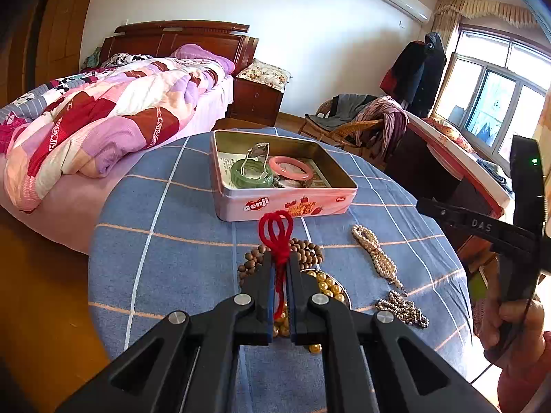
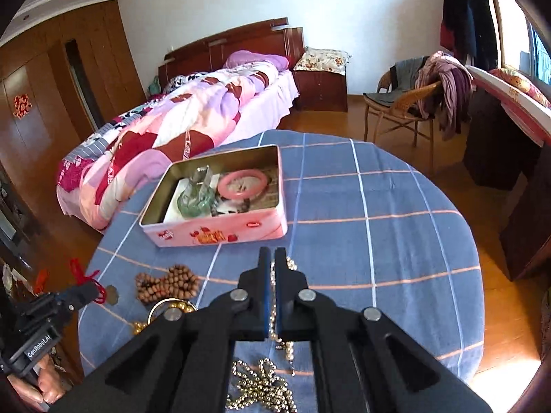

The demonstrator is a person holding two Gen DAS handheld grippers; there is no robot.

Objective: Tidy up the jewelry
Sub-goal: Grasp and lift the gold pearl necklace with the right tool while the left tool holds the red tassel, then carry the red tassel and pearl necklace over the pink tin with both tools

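**Both Claws Loaded, Tin Ahead**

Left wrist view. The left claw (image 1: 280, 258) is closed on a red cord (image 1: 275, 232); the strand runs down between the jaws and its loops stand up past the tips. The grip sits low on the cord, so the loops stay free and visible. Under the tips lie the wooden bead string (image 1: 306, 251) and the gold pearl beads (image 1: 325, 284), both on the blue checked cloth of the desk (image 1: 172, 241). To the right, a pale pearl strand (image 1: 373, 253) and a metal bead chain (image 1: 403, 308) lie apart from each other. The pink tin (image 1: 286, 203) stands open just beyond the claw; a green bangle (image 1: 246, 175) and a pink bangle (image 1: 291, 168) are already inside it. It is probably the collecting point.

Right wrist view. The right claw (image 2: 272, 258) is closed on a pale beaded strand (image 2: 273, 313), which shows between the jaws and hangs below them to a short tail. The strand cannot be identified further. The metal bead chain (image 2: 261, 385) lies below on the cloth. The tin (image 2: 220, 230) stands ahead and left, within easy approach of both claws.
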